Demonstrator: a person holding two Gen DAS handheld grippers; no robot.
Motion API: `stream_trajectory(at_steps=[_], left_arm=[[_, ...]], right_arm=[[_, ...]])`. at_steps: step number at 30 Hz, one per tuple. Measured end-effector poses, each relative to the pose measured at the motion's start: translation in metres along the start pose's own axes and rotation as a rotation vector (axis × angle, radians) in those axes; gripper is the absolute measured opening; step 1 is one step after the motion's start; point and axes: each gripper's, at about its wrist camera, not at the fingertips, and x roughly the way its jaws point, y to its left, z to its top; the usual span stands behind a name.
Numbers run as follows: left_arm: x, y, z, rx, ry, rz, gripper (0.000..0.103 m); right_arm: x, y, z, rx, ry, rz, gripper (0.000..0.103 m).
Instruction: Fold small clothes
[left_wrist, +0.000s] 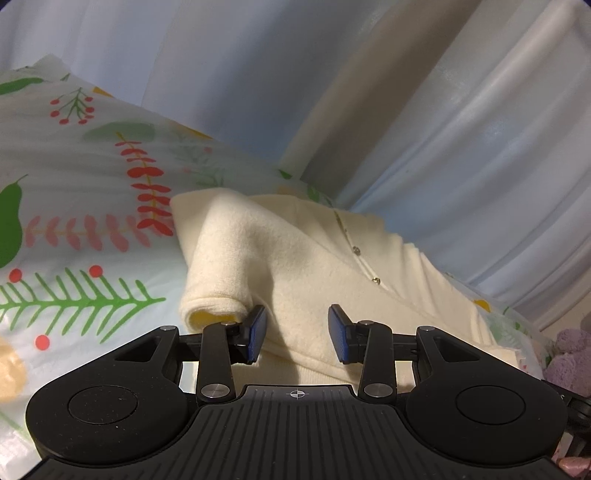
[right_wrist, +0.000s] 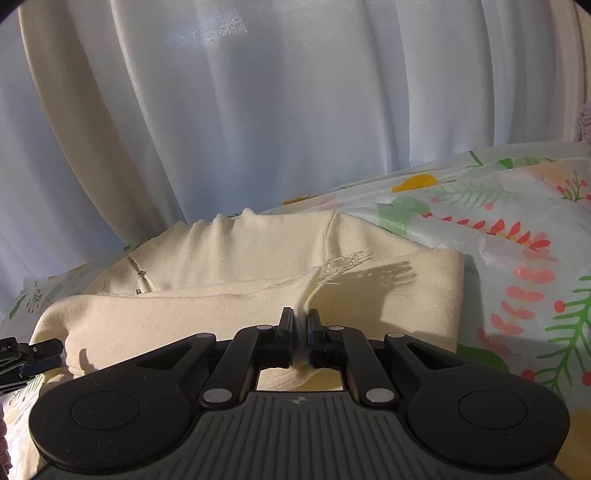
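Note:
A cream fleece cardigan (left_wrist: 295, 266) with small metal snaps lies partly folded on the floral sheet (left_wrist: 85, 229); one sleeve is folded over its body. My left gripper (left_wrist: 298, 334) is open just above the garment's near edge, holding nothing. In the right wrist view the same cardigan (right_wrist: 229, 251) lies across the sheet, and my right gripper (right_wrist: 301, 326) is shut on a pinched-up ridge of its cream fabric. The left gripper's tip (right_wrist: 33, 356) shows at the far left edge of that view, beside the folded sleeve.
White-blue curtains (right_wrist: 258, 110) hang close behind the bed. The floral sheet (right_wrist: 517, 240) spreads to the right of the cardigan. A purple fuzzy item (left_wrist: 569, 354) lies at the right edge of the left wrist view.

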Motion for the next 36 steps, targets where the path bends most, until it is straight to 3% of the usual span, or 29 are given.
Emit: stream_trajectory(at_steps=[3, 6, 9, 13, 17, 19, 22, 24, 28, 33, 36], left_arm=[[0.002, 0.0, 0.002, -0.011, 0.01, -0.029, 0.044], [0.006, -0.001, -0.001, -0.007, 0.04, -0.044, 0.049], [0.005, -0.002, -0.006, 0.007, 0.052, -0.047, 0.05], [-0.003, -0.007, -0.013, 0.011, 0.076, -0.07, 0.05], [-0.002, -0.023, -0.026, 0.027, 0.124, -0.133, 0.05], [0.005, -0.034, -0.034, 0.045, 0.153, -0.158, 0.051], [0.013, -0.046, -0.049, 0.048, 0.168, -0.179, 0.051], [0.011, -0.054, -0.058, 0.083, 0.14, -0.186, 0.053], [0.006, -0.057, -0.074, 0.117, 0.075, -0.21, 0.06], [0.001, -0.053, -0.083, 0.137, 0.023, -0.214, 0.06], [0.001, -0.054, -0.087, 0.166, -0.001, -0.215, 0.06]], right_arm=[[-0.002, 0.001, 0.005, -0.051, -0.053, -0.07, 0.006], [0.004, -0.01, 0.007, -0.044, -0.049, -0.138, 0.006], [0.011, -0.021, 0.003, -0.025, 0.031, -0.141, 0.007], [-0.008, -0.025, 0.001, 0.021, 0.019, -0.155, 0.013], [-0.03, -0.026, -0.001, 0.157, 0.038, -0.021, 0.02], [-0.03, -0.023, -0.008, 0.244, 0.097, 0.091, 0.032], [-0.017, -0.023, -0.025, 0.388, 0.187, 0.195, 0.038], [-0.007, -0.024, -0.036, 0.472, 0.22, 0.213, 0.038], [0.0, -0.027, -0.039, 0.56, 0.17, 0.231, 0.037], [0.012, -0.034, -0.039, 0.618, 0.172, 0.205, 0.013], [0.015, -0.04, -0.037, 0.626, 0.163, 0.204, 0.011]])
